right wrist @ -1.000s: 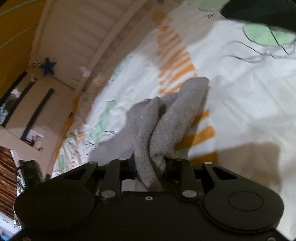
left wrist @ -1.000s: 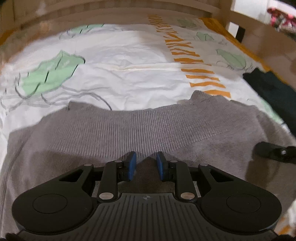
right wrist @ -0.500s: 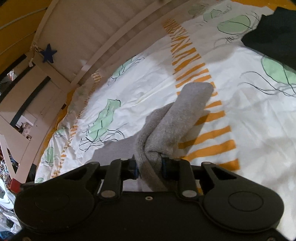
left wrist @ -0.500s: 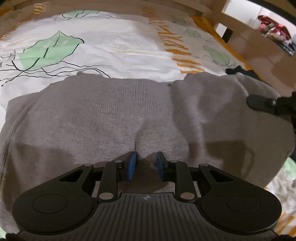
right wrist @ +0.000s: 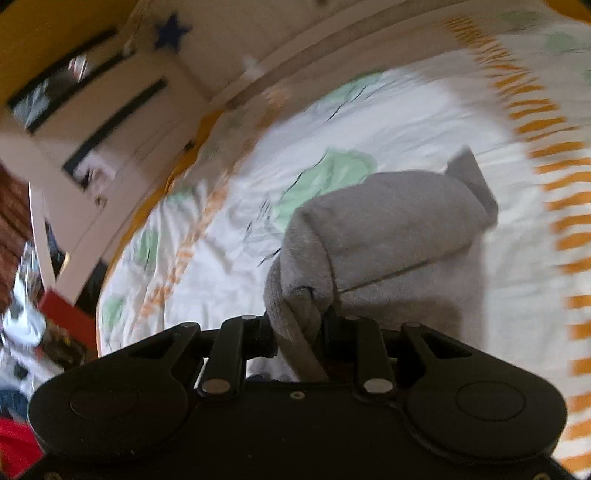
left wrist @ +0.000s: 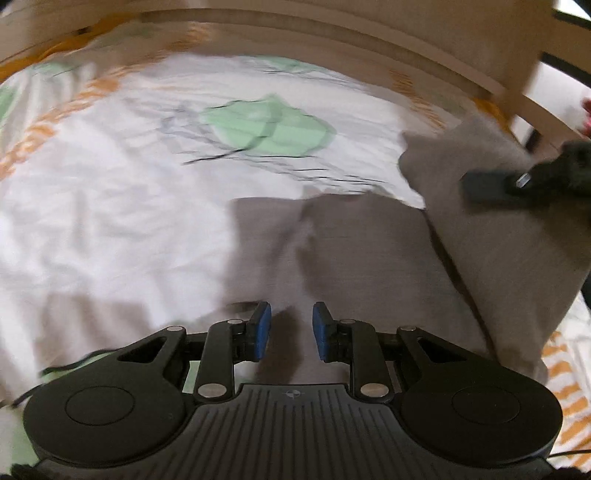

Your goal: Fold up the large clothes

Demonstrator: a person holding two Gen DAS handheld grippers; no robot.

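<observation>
- Grey knit: one sweater (left wrist: pixel 369 258) lying on one leaf-print bedsheet (left wrist: pixel 110 221).
- Left gripper (left wrist: pixel 290 332) parted (blue pads), fabric between them, ungripped.
- Right gripper (right wrist: pixel 299 332) pinching a bunched sweater fold.

White bedsheet (left wrist: pixel 110 229) printed with green leaves and orange stripes, crumpled. Pale wooden bed rail (left wrist: pixel 332 40) curving behind it. Dark blue star (right wrist: pixel 170 32) on cream panel. Red box (right wrist: pixel 68 319) beside the bed's edge.
</observation>
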